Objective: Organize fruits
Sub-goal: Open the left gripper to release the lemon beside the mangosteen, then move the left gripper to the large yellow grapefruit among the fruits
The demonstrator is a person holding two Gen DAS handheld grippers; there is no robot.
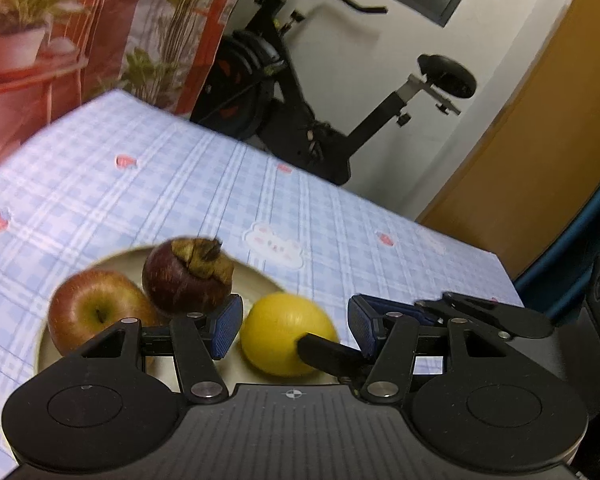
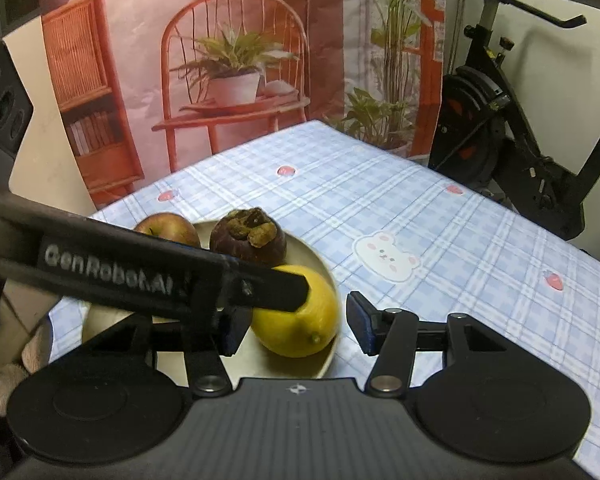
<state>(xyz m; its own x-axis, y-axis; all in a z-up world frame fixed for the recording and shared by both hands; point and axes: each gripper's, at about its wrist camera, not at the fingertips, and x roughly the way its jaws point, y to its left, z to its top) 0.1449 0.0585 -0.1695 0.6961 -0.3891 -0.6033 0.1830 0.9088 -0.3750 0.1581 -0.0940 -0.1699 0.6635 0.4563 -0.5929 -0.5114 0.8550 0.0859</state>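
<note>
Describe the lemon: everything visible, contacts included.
The lemon is bright yellow, smooth-skinned and oval, with a small nub at the near end in the right wrist view. It lies on its side at the near right rim of the beige plate, in front of the mangosteen. A black finger of the left gripper lies across its top left; whether it presses is unclear. It sits between the right gripper's open pads, neither pressing it.

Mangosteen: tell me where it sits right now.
The mangosteen sits at the far side of the plate, right of the apple and behind the lemon, in both wrist views.
</note>
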